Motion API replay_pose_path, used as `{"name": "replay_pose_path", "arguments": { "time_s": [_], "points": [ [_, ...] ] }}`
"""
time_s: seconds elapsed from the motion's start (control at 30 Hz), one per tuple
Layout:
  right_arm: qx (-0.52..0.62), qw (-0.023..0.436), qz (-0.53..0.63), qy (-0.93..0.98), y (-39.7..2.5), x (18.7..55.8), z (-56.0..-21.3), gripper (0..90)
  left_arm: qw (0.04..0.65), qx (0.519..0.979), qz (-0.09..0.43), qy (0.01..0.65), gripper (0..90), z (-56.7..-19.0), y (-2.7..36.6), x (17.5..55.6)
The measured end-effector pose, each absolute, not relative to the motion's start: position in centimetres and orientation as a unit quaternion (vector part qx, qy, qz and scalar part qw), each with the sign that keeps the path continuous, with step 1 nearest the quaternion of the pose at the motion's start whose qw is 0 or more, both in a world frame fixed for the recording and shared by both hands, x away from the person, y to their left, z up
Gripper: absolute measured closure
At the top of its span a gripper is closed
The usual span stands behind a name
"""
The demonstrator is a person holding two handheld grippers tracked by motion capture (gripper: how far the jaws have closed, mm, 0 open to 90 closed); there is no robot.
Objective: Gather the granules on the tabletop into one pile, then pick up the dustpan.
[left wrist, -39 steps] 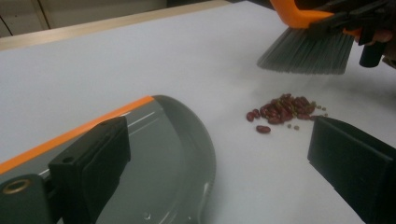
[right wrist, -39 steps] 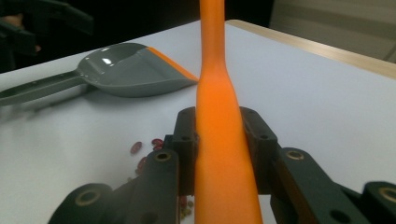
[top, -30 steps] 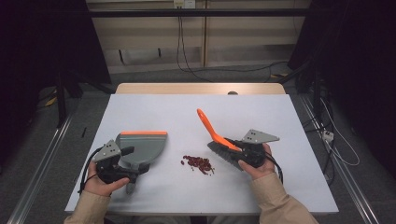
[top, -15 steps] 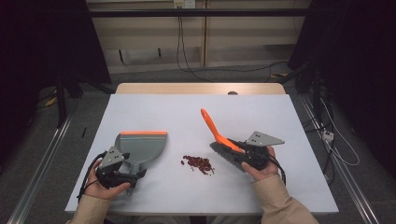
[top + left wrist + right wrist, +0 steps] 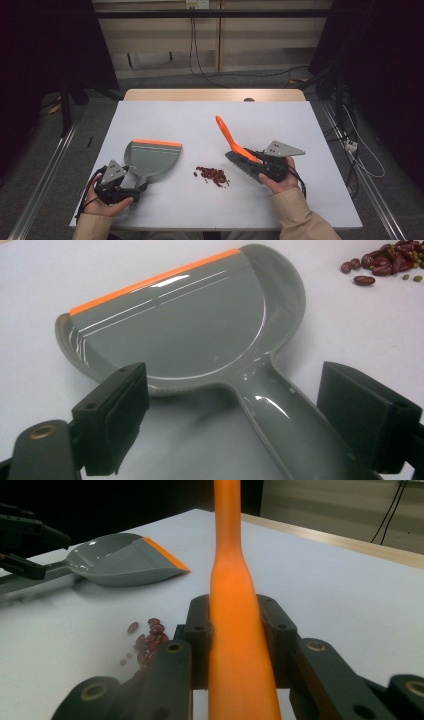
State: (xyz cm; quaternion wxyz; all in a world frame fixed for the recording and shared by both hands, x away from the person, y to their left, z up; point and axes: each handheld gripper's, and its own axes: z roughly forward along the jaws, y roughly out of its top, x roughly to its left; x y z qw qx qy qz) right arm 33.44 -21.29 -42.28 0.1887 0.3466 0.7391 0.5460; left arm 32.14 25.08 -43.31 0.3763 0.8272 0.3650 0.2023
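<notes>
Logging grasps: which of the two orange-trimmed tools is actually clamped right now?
The brush: the right gripper's fingers press its orange handle. The dustpan's handle lies between open left fingers.

Bright table (image 5: 165,120), dark surroundings, dustpan (image 5: 175,325) glare.

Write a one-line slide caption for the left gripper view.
Open tongs straddle the handle of a grey dustpan, red beans scattered beyond.
</notes>
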Motion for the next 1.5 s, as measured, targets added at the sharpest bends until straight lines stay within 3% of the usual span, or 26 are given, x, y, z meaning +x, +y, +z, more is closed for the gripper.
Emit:
{"name": "replay_pose_path", "arguments": {
  "time_s": [0.13, 0.57, 0.8, 1.03, 1.13, 1.5],
  "points": [
    [0.349, 0.190, 0.545, 0.739, -21.3, 33.5, -42.3, 70.9, 0.376, 0.821, 0.192, 0.384, 13.7, -43.6, 25.6, 32.3],
    [0.358, 0.189, 0.545, 0.735, -21.5, 33.7, -42.4, 70.8, 0.375, 0.826, 0.163, 0.388, 29.1, -44.0, 25.6, 33.1],
    [0.357, 0.192, 0.543, 0.736, -21.6, 33.8, -42.4, 70.8, 0.365, 0.835, 0.156, 0.380, 45.8, -44.0, 25.2, 33.4],
    [0.358, 0.190, 0.544, 0.735, -21.6, 33.8, -42.4, 70.8, 0.359, 0.841, 0.139, 0.380, 53.4, -44.1, 25.3, 33.8],
    [0.358, 0.189, 0.544, 0.735, -21.6, 33.8, -42.4, 70.8, 0.376, 0.830, 0.141, 0.387, 61.1, -44.0, 25.8, 33.9],
    [0.359, 0.188, 0.548, 0.732, -21.7, 33.8, -42.4, 70.9, 0.401, 0.813, 0.147, 0.396, 62.8, -43.0, 26.3, 34.1]
  ]
}}
